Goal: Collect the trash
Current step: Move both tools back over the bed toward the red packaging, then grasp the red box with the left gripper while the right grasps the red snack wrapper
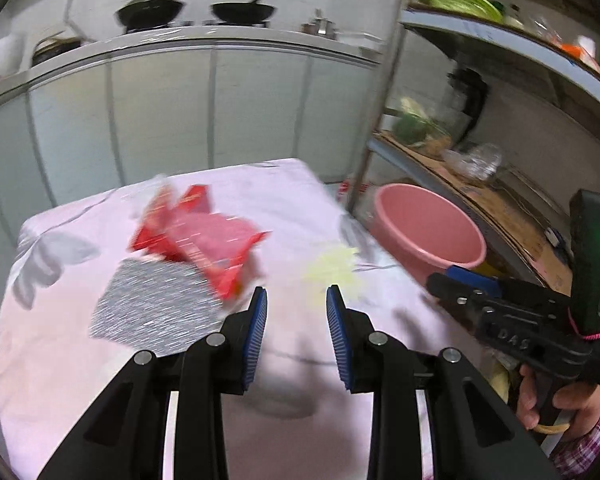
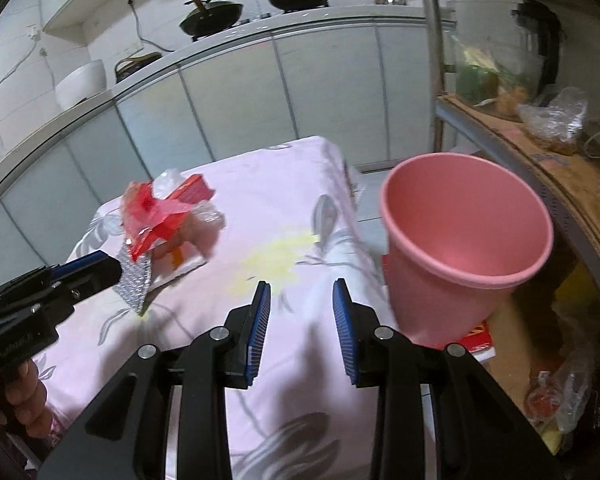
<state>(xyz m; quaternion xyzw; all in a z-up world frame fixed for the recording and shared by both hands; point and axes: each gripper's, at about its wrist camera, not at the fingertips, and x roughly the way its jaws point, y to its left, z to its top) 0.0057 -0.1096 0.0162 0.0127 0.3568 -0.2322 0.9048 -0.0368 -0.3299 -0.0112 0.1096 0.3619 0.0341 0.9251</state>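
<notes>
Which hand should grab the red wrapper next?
Probably the left. The left gripper is open and empty, with the red wrapper lying just ahead of it. The right gripper, also open, is nearer the pink bin, farther from the wrapper pile.

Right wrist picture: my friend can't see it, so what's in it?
An open, empty right gripper hovers over a table with a pink flowered cloth. Red wrappers and a silver sheet lie at its left, beside the left gripper. An empty pink bin stands to the right.
</notes>
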